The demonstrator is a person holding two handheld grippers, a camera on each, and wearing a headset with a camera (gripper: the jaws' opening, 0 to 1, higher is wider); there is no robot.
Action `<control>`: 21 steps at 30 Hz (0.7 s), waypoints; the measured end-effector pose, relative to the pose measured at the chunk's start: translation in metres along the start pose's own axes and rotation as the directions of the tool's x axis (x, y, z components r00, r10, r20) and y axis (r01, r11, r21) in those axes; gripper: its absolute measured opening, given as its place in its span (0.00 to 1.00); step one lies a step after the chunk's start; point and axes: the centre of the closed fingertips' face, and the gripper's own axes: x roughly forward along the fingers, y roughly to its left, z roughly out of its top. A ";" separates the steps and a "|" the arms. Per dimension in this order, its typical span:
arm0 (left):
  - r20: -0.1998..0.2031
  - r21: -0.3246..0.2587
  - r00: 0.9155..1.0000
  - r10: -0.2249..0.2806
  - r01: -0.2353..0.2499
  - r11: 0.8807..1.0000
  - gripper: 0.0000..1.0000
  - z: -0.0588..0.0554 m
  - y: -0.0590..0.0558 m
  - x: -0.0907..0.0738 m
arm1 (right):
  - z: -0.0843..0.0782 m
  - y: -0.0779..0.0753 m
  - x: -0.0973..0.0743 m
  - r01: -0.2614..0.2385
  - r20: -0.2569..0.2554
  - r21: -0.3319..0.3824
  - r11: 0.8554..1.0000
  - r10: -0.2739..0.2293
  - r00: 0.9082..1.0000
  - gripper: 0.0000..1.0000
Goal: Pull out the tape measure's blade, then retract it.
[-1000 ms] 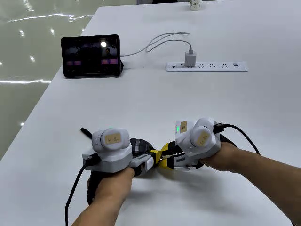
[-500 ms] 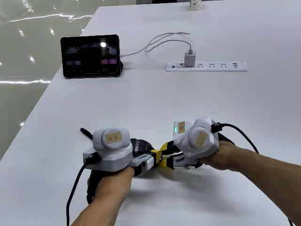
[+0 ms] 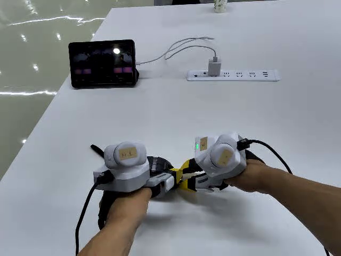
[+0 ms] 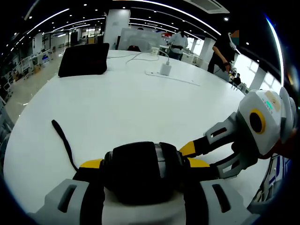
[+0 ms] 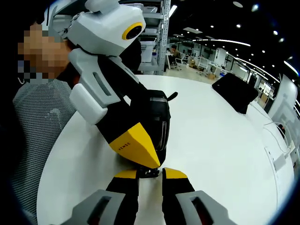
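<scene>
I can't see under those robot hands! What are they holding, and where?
The left gripper clamps the tape measure by the sides of its black case. The right gripper pinches the blade tip at the case's mouth.

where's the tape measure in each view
Head view: tape measure lower centre, held by the left gripper.
Left gripper view: tape measure bottom centre, between that gripper's jaws.
Right gripper view: tape measure centre, beyond the yellow jaws.
Shared landmark: black tablet.
</scene>
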 end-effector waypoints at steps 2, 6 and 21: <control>0.000 0.000 1.000 -0.001 0.001 1.000 0.64 0.000 0.000 0.000 | 0.000 0.000 -0.001 0.004 0.000 0.005 1.000 -0.004 1.000 0.16; -0.002 0.003 1.000 -0.003 0.003 1.000 0.64 0.000 0.000 -0.002 | -0.001 0.000 -0.004 0.010 0.001 0.018 1.000 -0.010 1.000 0.18; 0.000 0.043 1.000 -0.010 0.010 0.999 0.69 -0.001 0.005 -0.014 | -0.004 0.006 -0.020 0.051 0.004 0.066 0.997 -0.051 0.999 0.26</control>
